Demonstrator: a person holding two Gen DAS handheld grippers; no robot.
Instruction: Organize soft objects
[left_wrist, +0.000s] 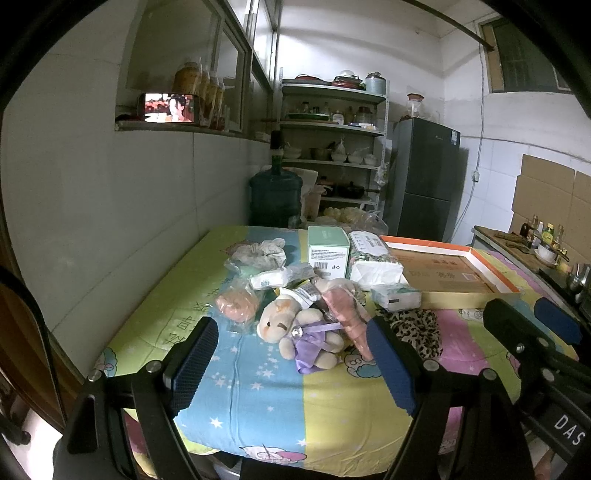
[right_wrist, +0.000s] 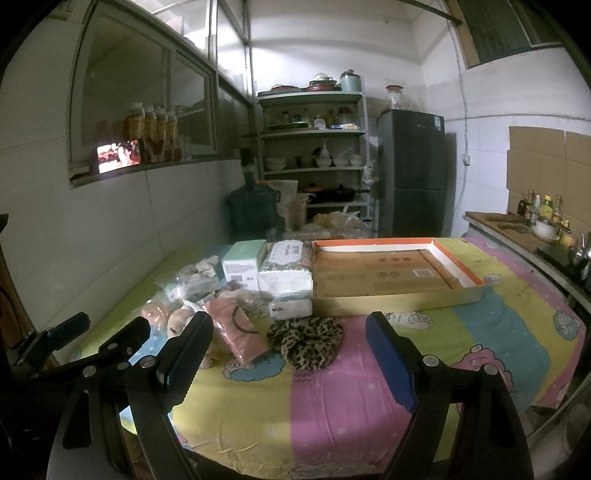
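Above a table spread with a striped cartoon-print cloth (left_wrist: 258, 406), I hold both tools level and pointed at the far wall, each with its jaws spread wide and nothing between them. My left gripper (left_wrist: 295, 365) hangs over the near edge, its blue pads framing a plush bear in a purple ribbon (left_wrist: 295, 328) that lies flat on the cloth beyond the fingertips, not touched. My right gripper (right_wrist: 284, 358) hovers alongside, well short of a leopard-print fabric bundle (right_wrist: 306, 343) that sits between its fingers in that view; the left view shows it as a dark arm at the right edge. Soft goods crowd the middle of the table: a pink item in clear wrap (left_wrist: 347, 310) lies against the bear, a peach-coloured bagged piece (left_wrist: 236, 302) rests just to its left, and pale bagged cloths (left_wrist: 258, 254) lie farther back. Behind them stand a mint-green carton (left_wrist: 328, 251) and a floral tissue pack (left_wrist: 373, 258), with a smaller tissue pack (left_wrist: 397, 297) in front. An open shallow box with an orange rim (right_wrist: 436, 291) lies to the right, holding only flat cardboard. Beyond the table are a water jug (left_wrist: 275, 195), loaded shelves (left_wrist: 332, 147) and a dark refrigerator (left_wrist: 424, 177).
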